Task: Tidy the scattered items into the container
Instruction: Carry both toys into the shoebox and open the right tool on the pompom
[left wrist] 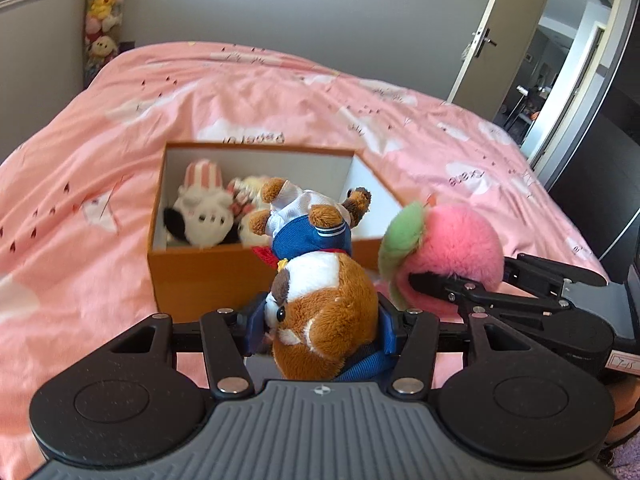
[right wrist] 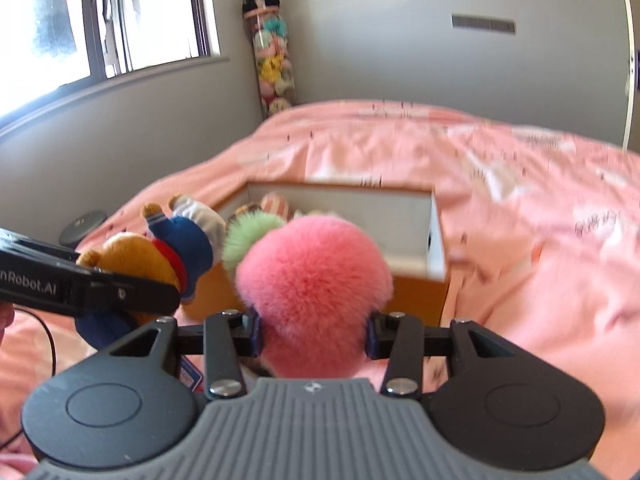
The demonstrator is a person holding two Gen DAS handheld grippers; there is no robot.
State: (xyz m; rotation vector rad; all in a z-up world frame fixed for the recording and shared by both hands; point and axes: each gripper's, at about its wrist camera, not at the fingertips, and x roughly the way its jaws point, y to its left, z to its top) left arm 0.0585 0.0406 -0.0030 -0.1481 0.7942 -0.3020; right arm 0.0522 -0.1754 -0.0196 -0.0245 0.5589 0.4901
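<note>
My left gripper [left wrist: 320, 328] is shut on a brown plush bear in a blue and white sailor suit [left wrist: 320, 280], held head-down just in front of the orange box [left wrist: 208, 276]. The box stands open on the bed with several plush toys [left wrist: 204, 208] inside. My right gripper [right wrist: 314, 332] is shut on a fluffy pink peach plush with green leaves [right wrist: 312, 280], held in front of the box [right wrist: 416, 296]. The peach [left wrist: 452, 244] shows to the right of the bear in the left wrist view; the bear [right wrist: 160, 252] shows at left in the right wrist view.
The pink patterned duvet [left wrist: 280, 92] covers the bed around the box. A tall clear tube of plush toys [right wrist: 272, 56] stands in the far corner by the window. An open door [left wrist: 492, 36] is at the right. A dark round object [right wrist: 82, 226] sits beside the bed.
</note>
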